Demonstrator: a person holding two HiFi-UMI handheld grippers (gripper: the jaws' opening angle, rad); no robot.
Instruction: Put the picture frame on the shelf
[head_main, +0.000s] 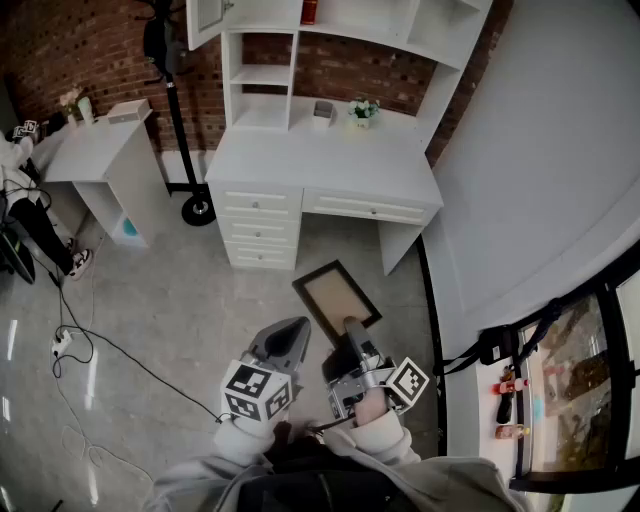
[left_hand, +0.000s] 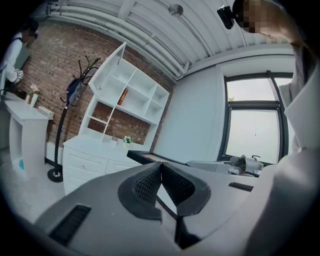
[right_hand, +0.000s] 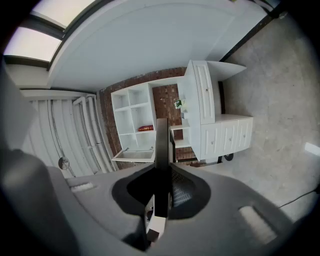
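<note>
**Carry stage.** The white surface (head_main: 330, 165) stands ahead of you against the brick wall. An open shelf unit (head_main: 262, 75) rises from its rear edge, and a small potted plant (head_main: 362, 110) sits near that same edge. The picture frame (head_main: 337, 297) is off the floor, held out in front of the surface's drawers with its face turned up toward you. Your right tongs (right_hand: 162, 175) are clamped on the frame's near edge, which shows edge-on between the pads. Your left tongs (left_hand: 161, 167) are closed with nothing in them. The step in hand appears to be the carry. Next you need to step closer, raise the frame to a free shelf and stand it upright.
</note>
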